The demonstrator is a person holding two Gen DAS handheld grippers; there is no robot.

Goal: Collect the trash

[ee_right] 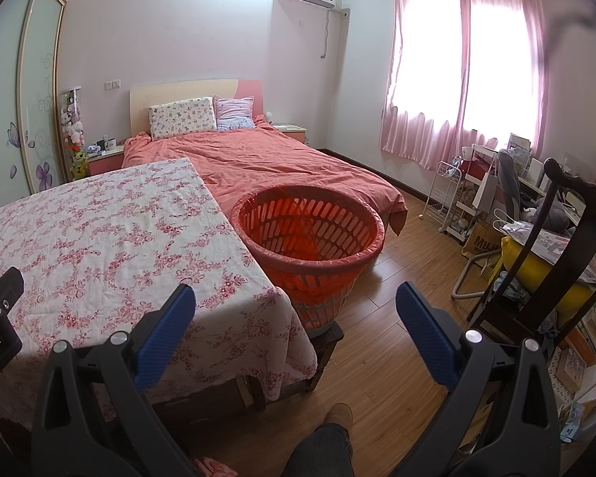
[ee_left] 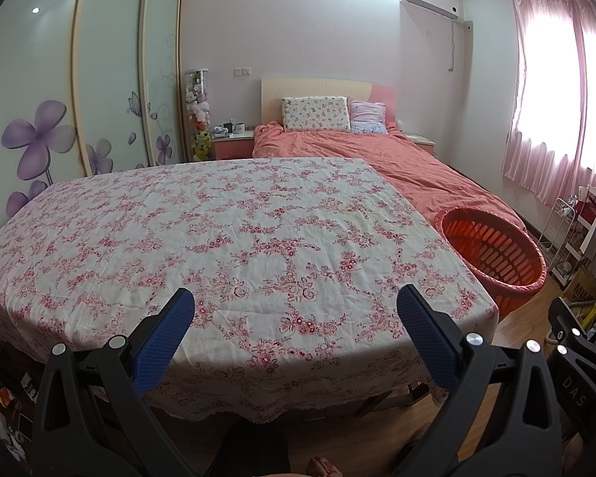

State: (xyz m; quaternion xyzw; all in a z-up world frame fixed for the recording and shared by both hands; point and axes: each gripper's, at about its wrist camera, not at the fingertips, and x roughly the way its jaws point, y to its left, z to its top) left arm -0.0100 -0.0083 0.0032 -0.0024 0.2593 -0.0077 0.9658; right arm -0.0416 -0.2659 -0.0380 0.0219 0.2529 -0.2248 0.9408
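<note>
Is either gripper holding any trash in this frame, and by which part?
Nothing is held. The left gripper and right gripper both have their jaws wide open with nothing between them.

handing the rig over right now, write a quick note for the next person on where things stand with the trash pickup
Left gripper: open, empty, held over the near edge of the floral-cloth table.
Right gripper: open, empty, pointed at the table's right corner and the floor beyond.
Orange basket: lined with a red bag, raised on a dark stool at the table's right side, between table and bed.
Done: cannot tell; no trash shows on the tabletop, and the basket's bottom is not clearly visible.
Left: check the floor and the cluttered right side of the room.
</note>
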